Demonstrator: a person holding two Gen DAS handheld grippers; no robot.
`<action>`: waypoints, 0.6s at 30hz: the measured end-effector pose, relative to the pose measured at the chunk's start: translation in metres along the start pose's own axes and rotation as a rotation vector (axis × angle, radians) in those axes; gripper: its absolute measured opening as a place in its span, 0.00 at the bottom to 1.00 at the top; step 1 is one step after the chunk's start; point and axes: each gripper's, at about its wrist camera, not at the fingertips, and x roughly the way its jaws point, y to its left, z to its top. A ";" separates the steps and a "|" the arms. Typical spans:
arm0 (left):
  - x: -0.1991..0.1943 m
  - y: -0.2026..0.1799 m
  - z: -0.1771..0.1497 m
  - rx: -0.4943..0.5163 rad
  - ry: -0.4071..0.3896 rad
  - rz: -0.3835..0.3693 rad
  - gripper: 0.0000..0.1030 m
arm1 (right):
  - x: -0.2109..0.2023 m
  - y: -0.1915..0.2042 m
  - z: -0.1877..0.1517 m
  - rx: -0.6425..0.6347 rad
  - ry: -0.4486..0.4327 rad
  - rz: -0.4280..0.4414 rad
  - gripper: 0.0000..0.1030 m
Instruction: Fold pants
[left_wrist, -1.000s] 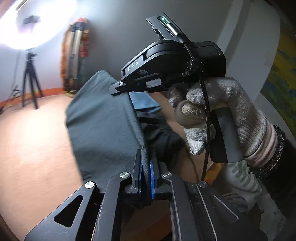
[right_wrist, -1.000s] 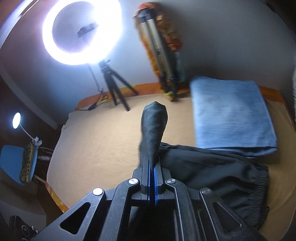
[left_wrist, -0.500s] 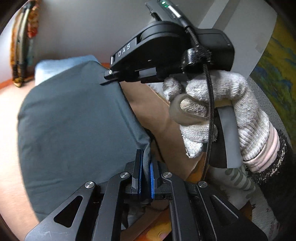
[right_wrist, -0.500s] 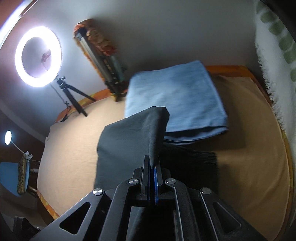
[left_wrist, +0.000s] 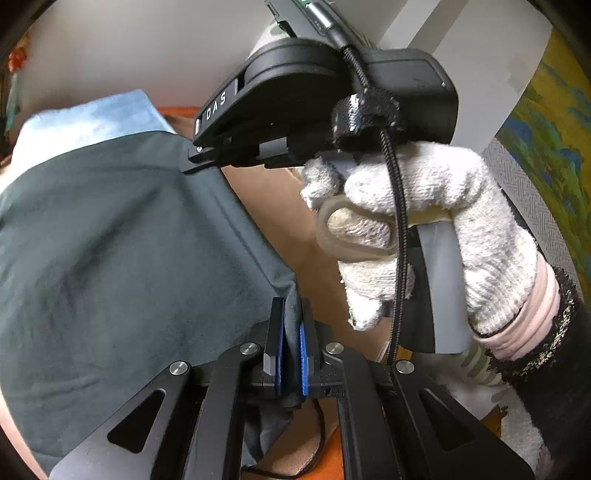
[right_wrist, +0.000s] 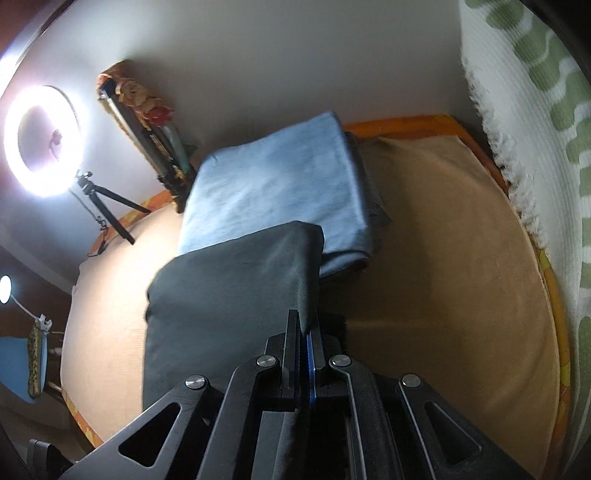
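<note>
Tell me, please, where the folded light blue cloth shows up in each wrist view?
Left wrist: the light blue cloth peeks out upper left, behind the dark pants.
Right wrist: it lies centre, just beyond the pants.
Shared landmark: the orange-edged tan surface under both.

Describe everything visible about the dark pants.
The dark pants are charcoal-grey, of smooth, thin-looking cloth with a stitched edge. The left gripper and right gripper are each shut on a corner, holding a panel stretched over the tan bed. Its far edge overlaps the folded blue cloth.
</note>
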 end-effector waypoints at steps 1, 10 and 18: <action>0.001 0.001 -0.001 -0.002 0.014 0.002 0.05 | 0.005 -0.003 -0.002 0.002 0.006 -0.007 0.00; -0.029 -0.001 -0.010 -0.001 0.048 0.028 0.17 | 0.004 -0.010 -0.007 -0.013 -0.012 -0.104 0.21; -0.100 0.016 -0.029 -0.030 -0.040 0.105 0.33 | -0.053 -0.001 -0.012 -0.048 -0.113 -0.110 0.36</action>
